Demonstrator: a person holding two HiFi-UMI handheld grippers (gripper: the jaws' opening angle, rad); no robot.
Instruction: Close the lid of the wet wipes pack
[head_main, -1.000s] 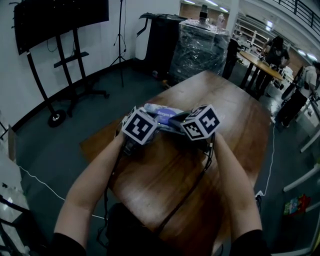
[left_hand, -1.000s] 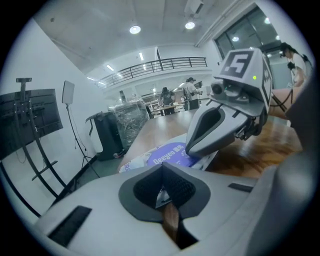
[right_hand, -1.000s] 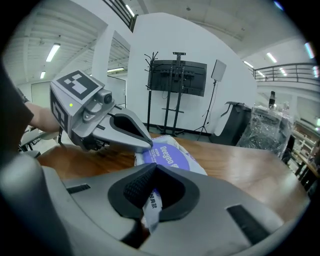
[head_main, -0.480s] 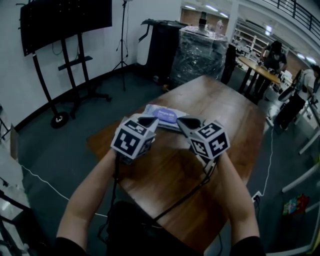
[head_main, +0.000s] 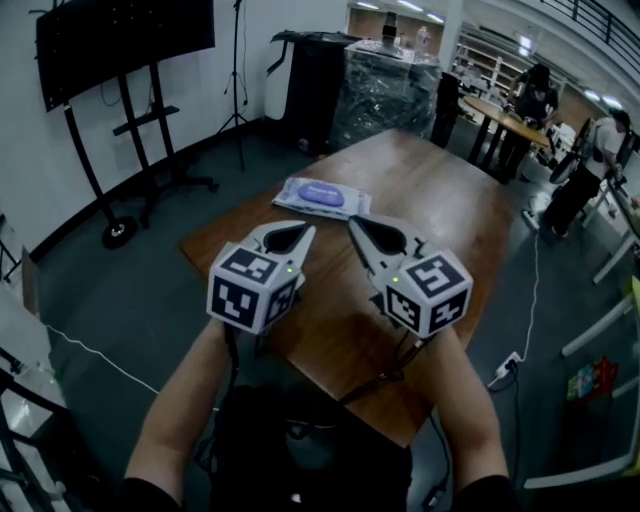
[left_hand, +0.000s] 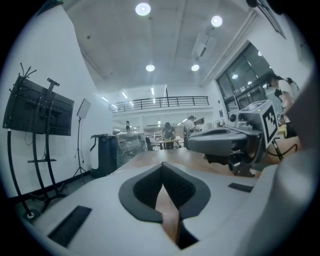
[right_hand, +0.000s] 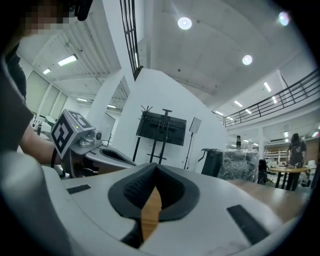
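Wet wipes pack (head_main: 322, 196) lies flat on the far left part of the wooden desk (head_main: 450, 200), its purple lid (head_main: 327, 194) appearing to lie down against the pack. Left tongs (head_main: 306, 230) and right tongs (head_main: 352, 221) hang side by side nearer the person, apart from the pack, tips pointing towards it. Both have their jaws together with nothing between them.

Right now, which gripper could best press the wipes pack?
Probably right: the right gripper, shut, lies slightly nearer the flat white wipes pack with its purple lid than the left gripper; neither touches it.
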